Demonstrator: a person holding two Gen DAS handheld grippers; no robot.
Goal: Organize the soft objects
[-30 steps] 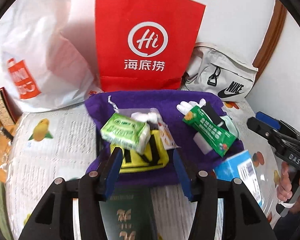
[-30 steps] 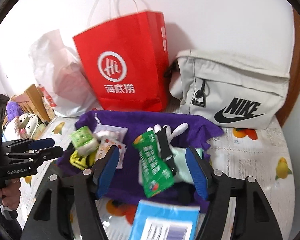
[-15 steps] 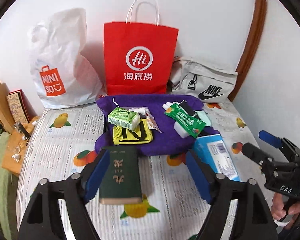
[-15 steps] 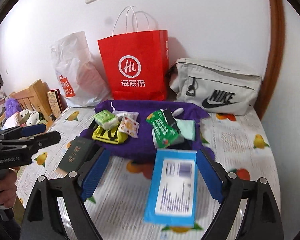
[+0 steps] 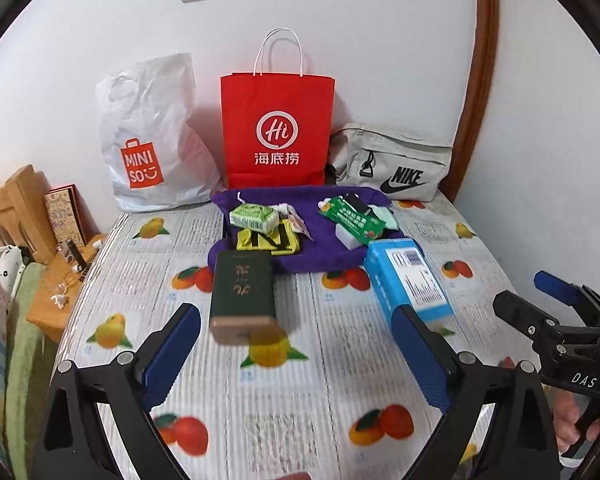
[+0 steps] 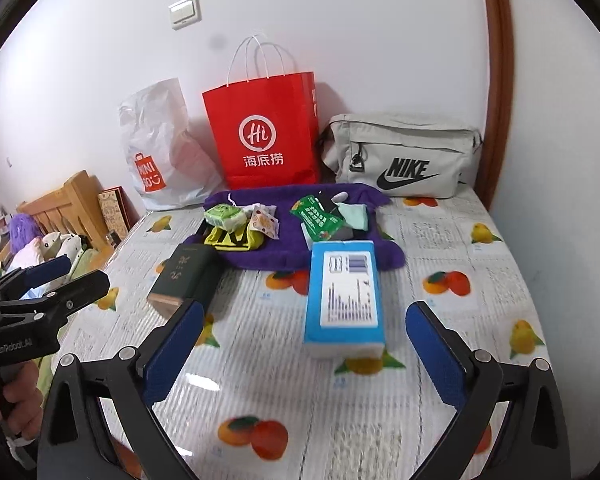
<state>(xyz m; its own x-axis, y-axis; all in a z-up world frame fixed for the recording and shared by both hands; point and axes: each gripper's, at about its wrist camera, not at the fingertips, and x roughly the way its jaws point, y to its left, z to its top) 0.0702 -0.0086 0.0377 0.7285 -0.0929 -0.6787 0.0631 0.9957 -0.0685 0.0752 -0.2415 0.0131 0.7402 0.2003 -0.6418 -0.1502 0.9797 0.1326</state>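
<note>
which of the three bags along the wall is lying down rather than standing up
The grey Nike bag, at the right end, lies on its long side. The red Hi paper bag and white Miniso plastic bag stand upright.

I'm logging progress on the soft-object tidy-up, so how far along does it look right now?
Nothing looks sorted yet. Small packets, including the green tissue pack, lie loose on the purple cloth. The blue tissue box and dark green box sit on the table in front of it. In hand: nothing; the left gripper and right gripper are open and empty. Left: essentially all of it.
</note>
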